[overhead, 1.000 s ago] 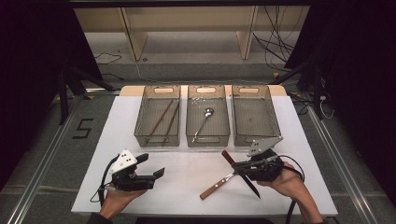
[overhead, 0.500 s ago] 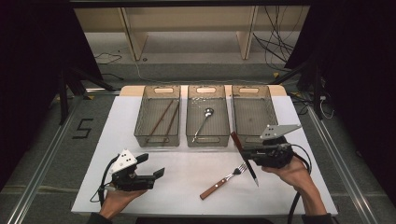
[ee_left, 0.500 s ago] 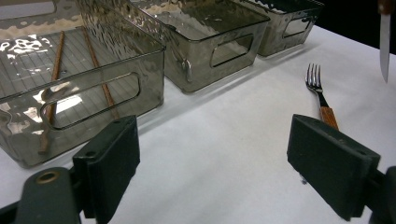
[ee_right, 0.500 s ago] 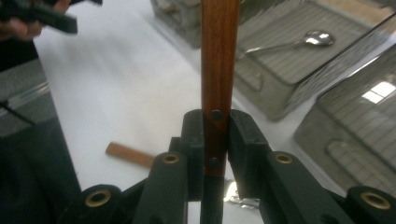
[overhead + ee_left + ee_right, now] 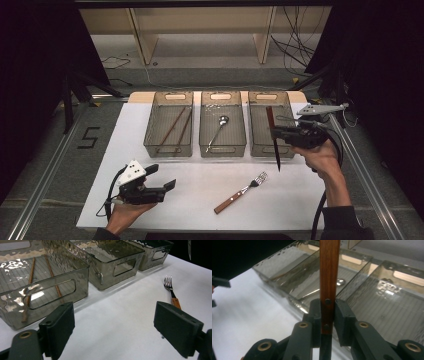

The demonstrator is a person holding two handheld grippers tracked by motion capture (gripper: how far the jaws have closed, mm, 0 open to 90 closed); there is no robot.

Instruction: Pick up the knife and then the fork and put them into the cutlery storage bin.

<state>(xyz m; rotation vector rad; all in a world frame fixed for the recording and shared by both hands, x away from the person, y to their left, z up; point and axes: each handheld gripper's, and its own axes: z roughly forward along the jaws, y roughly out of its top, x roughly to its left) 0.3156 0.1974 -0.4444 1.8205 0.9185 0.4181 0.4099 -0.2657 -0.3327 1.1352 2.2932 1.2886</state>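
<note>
Right gripper [image 5: 278, 134] clamped on knife [image 5: 273, 136], held above the near end of the right bin [image 5: 260, 130]; left gripper [image 5: 165, 186] open, nothing between its jaws.

Knife hangs blade-down, tip near the white table [image 5: 200, 175], clear of the fork [image 5: 241, 192] lying near it. Middle bin [image 5: 222, 127] holds a spoon [image 5: 218, 127], left bin [image 5: 169, 130] holds chopsticks [image 5: 175, 126]. Right gripper view shows pads pinching the wooden handle [image 5: 329, 277] at its rivets; left gripper view shows the fork's tines [image 5: 168, 281] between its spread jaws.
</note>
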